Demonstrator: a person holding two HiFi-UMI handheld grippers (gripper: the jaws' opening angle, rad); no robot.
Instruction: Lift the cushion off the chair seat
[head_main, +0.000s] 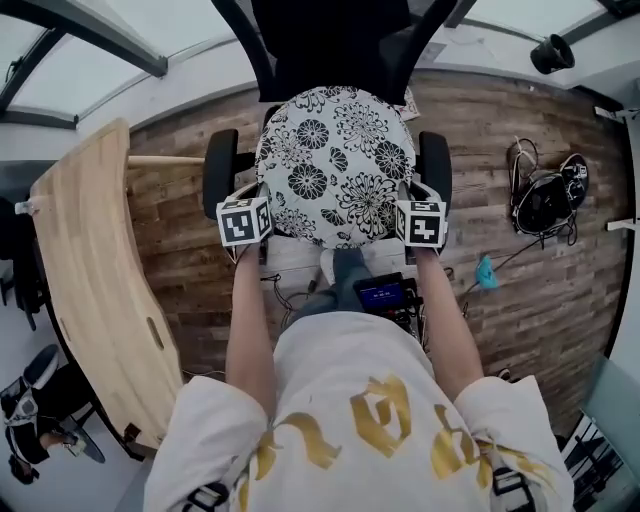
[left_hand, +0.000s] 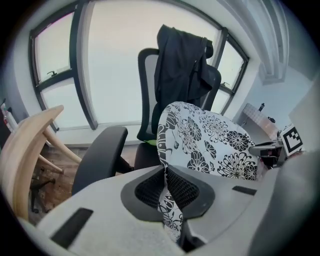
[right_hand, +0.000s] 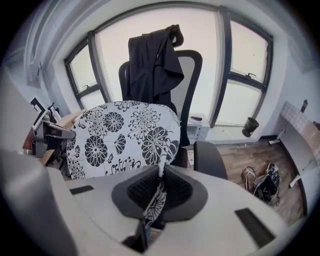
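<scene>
A round white cushion (head_main: 335, 165) with black flowers hangs tilted above the seat of a black office chair (head_main: 330, 45). My left gripper (head_main: 258, 222) is shut on the cushion's left edge (left_hand: 165, 170), and my right gripper (head_main: 405, 222) is shut on its right edge (right_hand: 159, 187). In the left gripper view the cushion (left_hand: 210, 142) stands nearly upright, clear of the left armrest (left_hand: 100, 155). The right gripper view shows the cushion (right_hand: 125, 137) in front of the chair back (right_hand: 187, 90). The cushion hides the seat itself in the head view.
A dark jacket (left_hand: 182, 65) drapes over the chair back. Armrests (head_main: 220, 170) flank the cushion on both sides. A curved wooden board (head_main: 95, 280) stands at the left. Headphones and cables (head_main: 545, 200) lie on the wood floor at the right, and a phone-like device (head_main: 383, 293) is at my waist.
</scene>
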